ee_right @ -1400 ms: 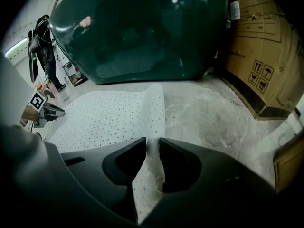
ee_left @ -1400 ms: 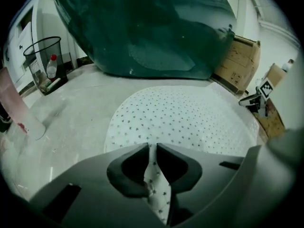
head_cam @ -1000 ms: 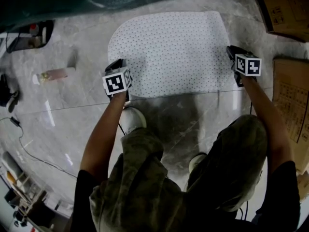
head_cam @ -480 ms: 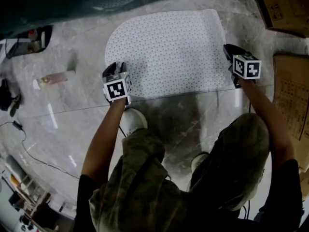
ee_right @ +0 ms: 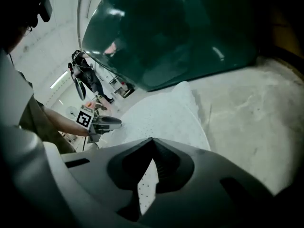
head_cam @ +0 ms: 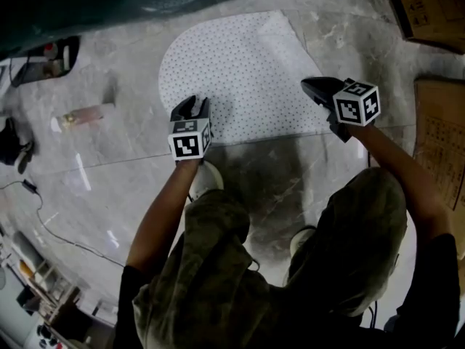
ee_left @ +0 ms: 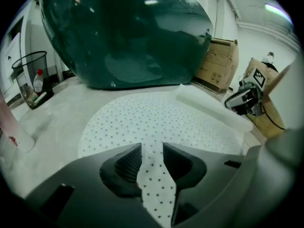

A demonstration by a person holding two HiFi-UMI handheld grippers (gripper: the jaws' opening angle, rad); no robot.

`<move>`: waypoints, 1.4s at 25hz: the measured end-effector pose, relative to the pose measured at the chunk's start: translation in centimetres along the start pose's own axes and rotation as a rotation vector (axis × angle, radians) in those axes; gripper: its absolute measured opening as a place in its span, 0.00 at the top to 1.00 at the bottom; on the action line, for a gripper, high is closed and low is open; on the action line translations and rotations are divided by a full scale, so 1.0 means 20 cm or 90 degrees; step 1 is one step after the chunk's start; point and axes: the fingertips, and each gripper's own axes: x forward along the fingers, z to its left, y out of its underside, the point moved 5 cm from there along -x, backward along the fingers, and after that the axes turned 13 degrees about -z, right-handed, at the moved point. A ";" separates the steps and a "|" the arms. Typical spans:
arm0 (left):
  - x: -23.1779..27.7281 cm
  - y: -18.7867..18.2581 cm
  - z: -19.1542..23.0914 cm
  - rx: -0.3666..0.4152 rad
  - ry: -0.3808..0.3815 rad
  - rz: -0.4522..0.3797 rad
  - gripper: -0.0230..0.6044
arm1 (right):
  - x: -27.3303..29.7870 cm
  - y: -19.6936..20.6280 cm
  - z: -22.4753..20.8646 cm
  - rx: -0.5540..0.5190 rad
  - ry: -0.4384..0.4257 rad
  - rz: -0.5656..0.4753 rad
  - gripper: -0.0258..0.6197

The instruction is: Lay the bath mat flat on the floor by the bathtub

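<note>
Bath mat (head_cam: pixel 232 71) is spread beside the bathtub (head_cam: pixel 109 6), one end folded; left gripper (head_cam: pixel 192 105) jaws, just opening, are parted astride its edge, apparently for release; right gripper (head_cam: pixel 308 86) jaws are closed tight.

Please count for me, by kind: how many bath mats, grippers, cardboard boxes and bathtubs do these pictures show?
bath mat: 1
gripper: 2, left gripper and right gripper
cardboard box: 2, the second below it
bathtub: 1
Total: 6
</note>
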 end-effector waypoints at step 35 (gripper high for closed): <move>0.00 0.11 -0.53 -0.008 0.258 0.033 0.72 | 0.14 0.20 0.22 -0.248 -0.118 0.137 0.66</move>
